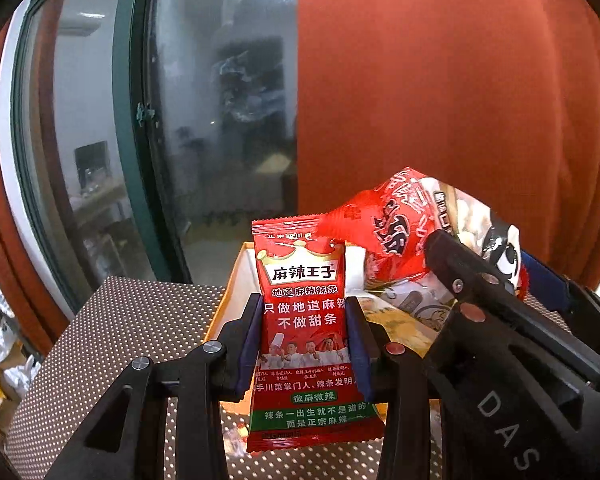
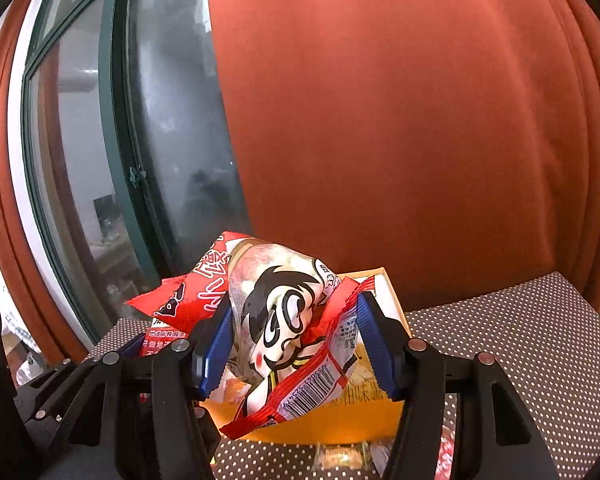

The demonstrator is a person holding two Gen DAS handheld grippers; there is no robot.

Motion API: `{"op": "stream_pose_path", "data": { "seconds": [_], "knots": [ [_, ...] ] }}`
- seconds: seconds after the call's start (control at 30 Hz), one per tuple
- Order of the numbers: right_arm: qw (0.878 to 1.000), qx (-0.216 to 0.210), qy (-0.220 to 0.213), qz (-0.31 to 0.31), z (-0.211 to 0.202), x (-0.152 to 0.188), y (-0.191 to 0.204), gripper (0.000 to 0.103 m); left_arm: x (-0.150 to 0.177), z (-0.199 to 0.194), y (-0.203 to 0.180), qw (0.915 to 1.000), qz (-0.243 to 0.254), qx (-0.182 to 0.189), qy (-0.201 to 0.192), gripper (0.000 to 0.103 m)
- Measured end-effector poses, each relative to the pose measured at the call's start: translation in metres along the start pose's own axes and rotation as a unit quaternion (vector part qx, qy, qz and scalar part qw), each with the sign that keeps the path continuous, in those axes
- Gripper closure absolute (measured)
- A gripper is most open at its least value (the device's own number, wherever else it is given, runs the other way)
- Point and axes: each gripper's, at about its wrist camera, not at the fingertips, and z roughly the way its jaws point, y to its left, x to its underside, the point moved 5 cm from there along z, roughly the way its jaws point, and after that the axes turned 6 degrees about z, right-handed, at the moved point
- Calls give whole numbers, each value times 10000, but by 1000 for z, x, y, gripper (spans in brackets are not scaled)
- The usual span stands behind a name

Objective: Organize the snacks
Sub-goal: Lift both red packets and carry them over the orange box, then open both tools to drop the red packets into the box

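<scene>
The left gripper (image 1: pixel 306 344) is clamped on an upright red spicy-strip packet (image 1: pixel 306 320). The right gripper (image 2: pixel 296 344) is clamped on a crumpled cartoon-face snack bag (image 2: pixel 284 320). Both are held above the orange box (image 2: pixel 340 428) on the dotted table (image 2: pixel 520 340).
</scene>
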Motion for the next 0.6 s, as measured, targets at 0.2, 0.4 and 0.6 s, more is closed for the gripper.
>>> {"op": "stream_pose_path", "data": {
  "seconds": [0.2,0.4,0.6],
  "knots": [
    [9999,56,133,-2,42,-3,-1,41,-2,40,3,9997,-147,-106,175,63],
    [9993,193,314,49,74,4,-17,41,2,84,-9,9990,-152,-43,412,63],
    [9984,375,430,5,100,13,-34,41,7,124,-16,9975,-106,-79,696,60]
  ]
}}
